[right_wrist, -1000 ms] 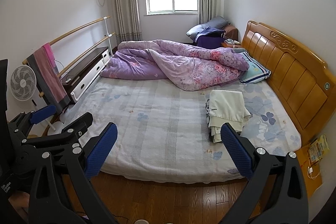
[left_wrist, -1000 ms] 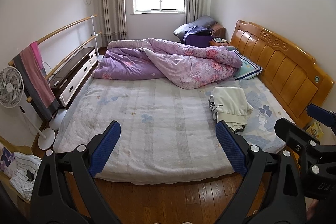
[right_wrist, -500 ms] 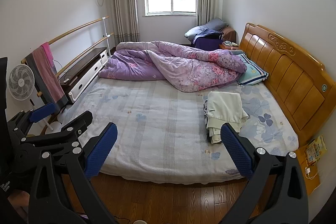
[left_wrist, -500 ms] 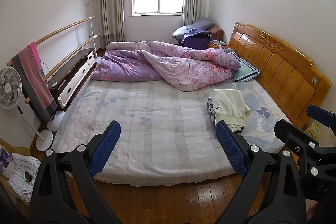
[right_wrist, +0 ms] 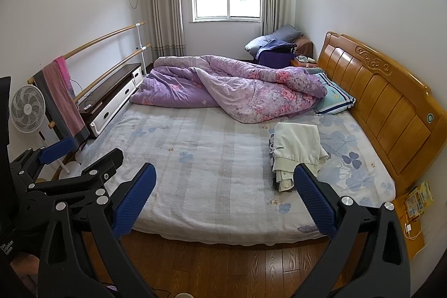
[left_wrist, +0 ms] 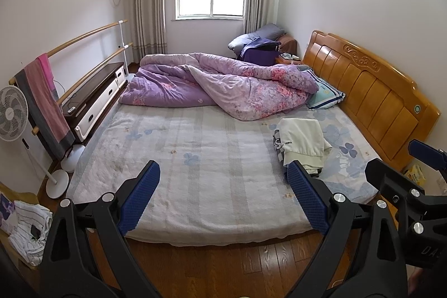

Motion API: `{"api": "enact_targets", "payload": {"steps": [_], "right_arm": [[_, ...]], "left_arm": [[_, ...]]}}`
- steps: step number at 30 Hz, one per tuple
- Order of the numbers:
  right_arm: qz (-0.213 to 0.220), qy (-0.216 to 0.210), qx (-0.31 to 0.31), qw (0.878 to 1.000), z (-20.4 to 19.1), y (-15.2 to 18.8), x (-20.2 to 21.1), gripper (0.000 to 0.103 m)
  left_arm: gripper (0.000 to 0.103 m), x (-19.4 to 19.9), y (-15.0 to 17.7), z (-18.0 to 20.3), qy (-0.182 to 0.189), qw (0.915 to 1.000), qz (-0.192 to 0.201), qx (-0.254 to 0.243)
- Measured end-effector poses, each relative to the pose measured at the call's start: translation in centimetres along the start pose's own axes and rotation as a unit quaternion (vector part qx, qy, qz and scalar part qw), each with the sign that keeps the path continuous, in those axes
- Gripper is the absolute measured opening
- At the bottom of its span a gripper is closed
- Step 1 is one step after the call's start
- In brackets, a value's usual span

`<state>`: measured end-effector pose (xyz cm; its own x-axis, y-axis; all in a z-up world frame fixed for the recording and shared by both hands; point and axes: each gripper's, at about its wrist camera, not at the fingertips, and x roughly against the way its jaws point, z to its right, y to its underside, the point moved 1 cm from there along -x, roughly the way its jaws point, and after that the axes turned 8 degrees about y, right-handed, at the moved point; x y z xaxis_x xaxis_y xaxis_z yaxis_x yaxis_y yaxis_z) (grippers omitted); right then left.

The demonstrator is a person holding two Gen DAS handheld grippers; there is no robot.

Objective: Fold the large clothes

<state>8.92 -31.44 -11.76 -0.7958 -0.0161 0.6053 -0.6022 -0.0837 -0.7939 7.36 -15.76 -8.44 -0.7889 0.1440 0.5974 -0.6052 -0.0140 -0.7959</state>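
Left gripper (left_wrist: 223, 197) and right gripper (right_wrist: 225, 198) spread wide, holding nothing

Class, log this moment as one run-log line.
left gripper: open, empty | right gripper: open, empty | cream garment: folded on bed, untouched

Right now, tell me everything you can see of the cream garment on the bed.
The cream garment looks like soft knit fabric, folded into a rough rectangle with a small dark printed label near its left edge. It lies flat on the bed sheet, on the headboard side, atop other folded clothes whose edges peek out beneath. The purple quilt lies beyond it, apart. Neither gripper touches it.
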Motion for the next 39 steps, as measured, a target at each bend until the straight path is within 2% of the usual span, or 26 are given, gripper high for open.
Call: {"api": "enact_targets", "payload": {"steps": [22,39], "right_arm": [[0.000,-0.005,-0.001,1.000,0.6,0.0,0.3,0.095],[0.000,-0.005,-0.002,1.000,0.8,-0.1,0.1,0.095]], "left_arm": [[0.095,-0.9,0.0,2.9,-0.007,1.0000,0.007,-0.001],[0.095,-1.2,-0.1,3.2,-0.011,0.9999,0.007,0.001]]}}
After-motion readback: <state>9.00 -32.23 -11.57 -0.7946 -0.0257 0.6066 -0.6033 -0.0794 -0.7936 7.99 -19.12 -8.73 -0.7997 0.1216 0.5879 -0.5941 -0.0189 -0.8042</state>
